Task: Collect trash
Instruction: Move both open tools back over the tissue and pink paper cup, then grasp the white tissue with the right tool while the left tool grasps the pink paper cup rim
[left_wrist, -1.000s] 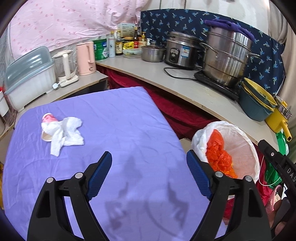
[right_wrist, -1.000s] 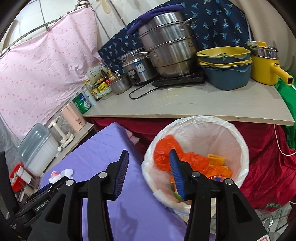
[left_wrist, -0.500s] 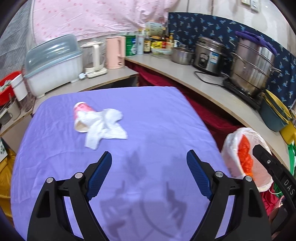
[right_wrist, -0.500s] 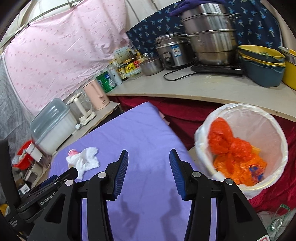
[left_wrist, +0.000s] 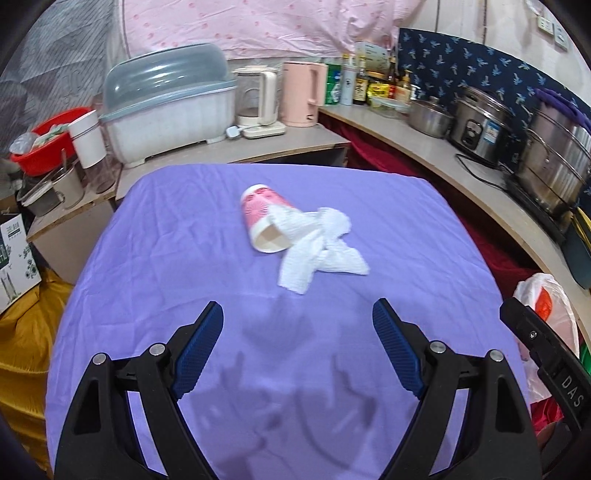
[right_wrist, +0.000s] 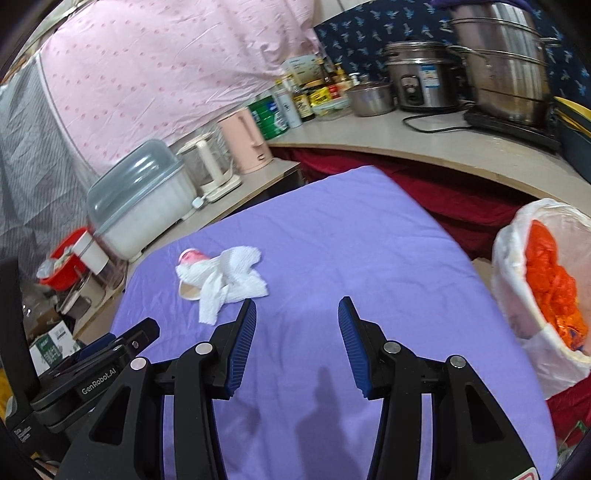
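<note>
Purple cloth (left_wrist: 184, 258) under both grippers – cup (left_wrist: 264, 221) and tissue (left_wrist: 321, 251) ahead.
Left gripper (left_wrist: 297, 319) wide open, right gripper (right_wrist: 297, 314) half open, both empty – only right view shows inside the bin (right_wrist: 517, 258).

My left wrist camera looks down along its fingers over the purple table (left_wrist: 147, 280), facing the back counter (left_wrist: 295, 144). My right wrist camera sits further right, angled leftward. Both share the paper cup (left_wrist: 264, 221) (right_wrist: 190, 273), tissue (left_wrist: 317, 247) (right_wrist: 232, 280) and bin (left_wrist: 550, 306) (right_wrist: 535, 288).
</note>
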